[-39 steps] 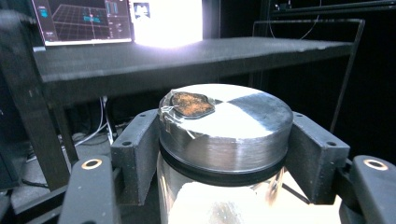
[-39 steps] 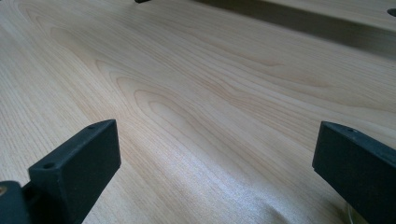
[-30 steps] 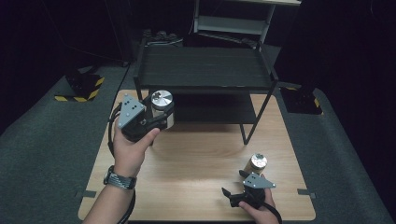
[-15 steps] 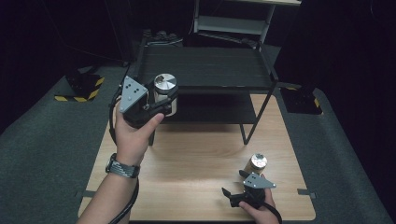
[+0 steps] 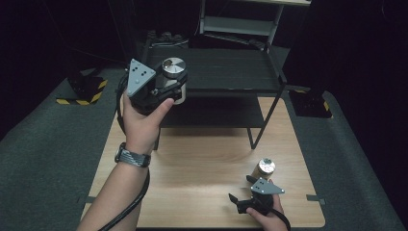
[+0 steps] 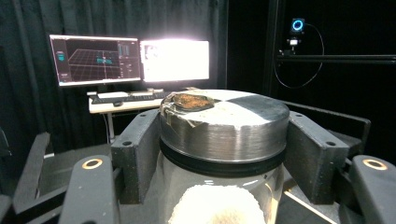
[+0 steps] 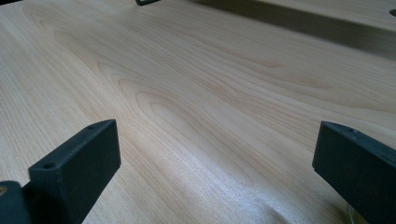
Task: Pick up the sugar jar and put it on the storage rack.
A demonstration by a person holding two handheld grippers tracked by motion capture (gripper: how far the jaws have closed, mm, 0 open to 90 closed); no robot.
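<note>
High view has the left gripper (image 5: 169, 89) clamped tight round a silver-lidded jar (image 5: 173, 69), held upright in the air by the black shelf's (image 5: 231, 72) front edge, probably so it slides on level, while the right gripper (image 5: 243, 203) rests wide open on the table (image 5: 202, 159), holding nothing

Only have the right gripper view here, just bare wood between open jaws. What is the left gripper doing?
Observer: The left gripper is shut on a glass jar with a metal lid, held up level with the top of the black rack.
Operator: Anything in the jar?
Observer: The left gripper view shows something white and fluffy inside.
Operator: Anything near my gripper?
Observer: In the high view, a second, smaller jar stands on the table just beyond the right gripper.
</note>
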